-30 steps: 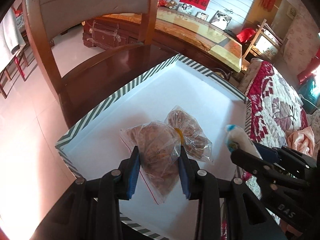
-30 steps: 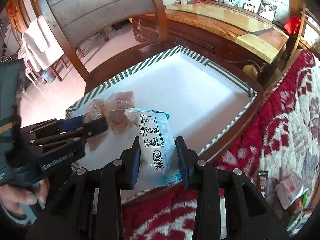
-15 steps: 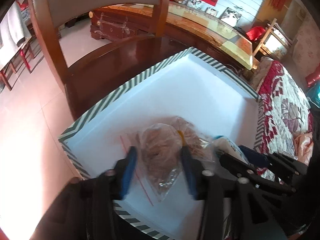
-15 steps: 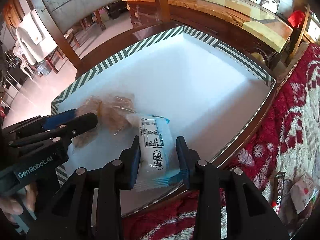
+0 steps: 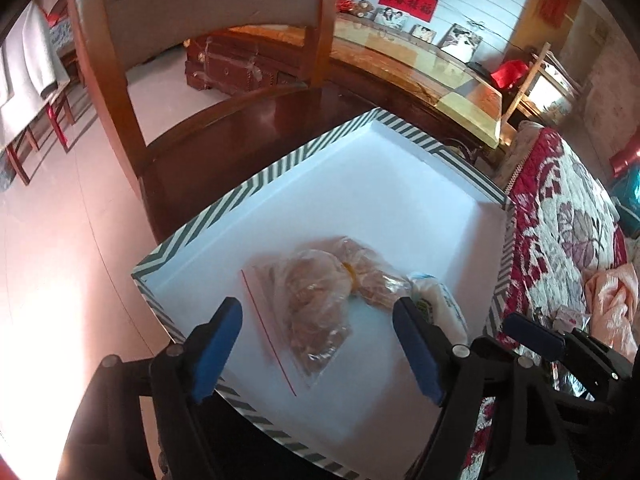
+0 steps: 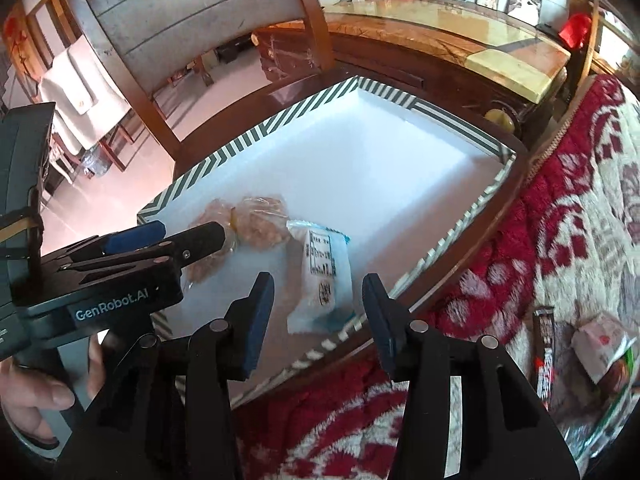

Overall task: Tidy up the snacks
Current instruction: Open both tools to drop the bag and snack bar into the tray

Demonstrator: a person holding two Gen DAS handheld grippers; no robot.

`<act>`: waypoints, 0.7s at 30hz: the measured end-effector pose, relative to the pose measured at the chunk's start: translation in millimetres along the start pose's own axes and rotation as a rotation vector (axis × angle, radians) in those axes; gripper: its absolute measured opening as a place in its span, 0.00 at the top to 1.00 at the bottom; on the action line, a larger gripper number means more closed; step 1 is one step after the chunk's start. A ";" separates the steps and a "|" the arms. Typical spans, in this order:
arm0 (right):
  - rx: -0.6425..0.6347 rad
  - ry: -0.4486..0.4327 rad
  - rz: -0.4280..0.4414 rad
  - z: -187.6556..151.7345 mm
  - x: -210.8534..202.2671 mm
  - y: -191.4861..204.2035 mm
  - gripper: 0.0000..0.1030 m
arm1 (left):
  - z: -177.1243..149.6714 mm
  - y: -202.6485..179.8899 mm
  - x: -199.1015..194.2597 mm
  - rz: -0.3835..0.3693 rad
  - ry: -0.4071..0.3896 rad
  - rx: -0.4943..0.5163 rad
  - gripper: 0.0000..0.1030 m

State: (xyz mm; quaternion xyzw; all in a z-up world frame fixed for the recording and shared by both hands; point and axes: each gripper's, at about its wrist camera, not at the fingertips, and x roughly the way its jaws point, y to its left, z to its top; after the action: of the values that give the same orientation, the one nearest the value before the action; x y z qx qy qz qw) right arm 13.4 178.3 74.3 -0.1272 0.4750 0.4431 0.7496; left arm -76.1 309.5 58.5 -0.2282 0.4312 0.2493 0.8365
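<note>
A white tray with a green striped rim point(image 5: 256, 190) point(image 6: 256, 136) rests on a wooden chair seat. A clear zip bag of brown snacks point(image 5: 320, 300) point(image 6: 256, 224) lies in its near part. A white and blue snack packet point(image 6: 324, 276) point(image 5: 440, 304) lies beside it near the tray's edge. My left gripper point(image 5: 316, 344) is open, its jaws apart on either side of the bag. My right gripper point(image 6: 318, 312) is open, just behind the packet. The left gripper also shows in the right wrist view point(image 6: 160, 240).
The chair back point(image 6: 180, 20) rises behind the tray. A red and white floral quilt point(image 6: 580, 220) lies to the right, with a dark snack bar point(image 6: 544, 352) and other packets point(image 6: 604, 340) on it. A long wooden table point(image 5: 420, 64) stands beyond.
Both grippers have opened. The left let go of the zip bag and the right let go of the white packet; both now lie in the tray.
</note>
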 end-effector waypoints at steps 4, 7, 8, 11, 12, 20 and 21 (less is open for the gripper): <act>0.040 -0.029 0.000 -10.5 -15.4 -8.3 0.56 | -3.7 -15.5 -9.1 0.005 -0.024 0.048 0.20; 0.061 -0.053 -0.022 -20.6 -27.5 -16.1 0.56 | -8.2 -30.0 -15.0 -0.003 -0.036 0.087 0.17; 0.063 -0.055 -0.034 -23.2 -29.8 -18.1 0.56 | -9.9 -35.3 -16.5 -0.007 -0.037 0.100 0.17; 0.093 -0.053 -0.056 -34.6 -38.4 -31.0 0.56 | -16.7 -52.5 -20.3 -0.021 -0.037 0.145 0.16; 0.108 -0.056 -0.058 -38.5 -41.7 -36.7 0.56 | -18.6 -57.3 -21.1 -0.025 -0.035 0.156 0.16; 0.203 -0.070 -0.104 -78.0 -70.0 -77.8 0.56 | -36.9 -100.6 -28.2 -0.065 -0.019 0.252 0.16; 0.212 -0.070 -0.107 -80.6 -71.5 -83.1 0.56 | -39.4 -106.8 -29.1 -0.068 -0.019 0.265 0.16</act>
State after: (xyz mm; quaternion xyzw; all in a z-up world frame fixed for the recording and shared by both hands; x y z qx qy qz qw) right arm 19.1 42.4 72.4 -0.0571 0.4851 0.3539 0.7976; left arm -49.2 197.2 80.0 -0.1279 0.4446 0.1636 0.8713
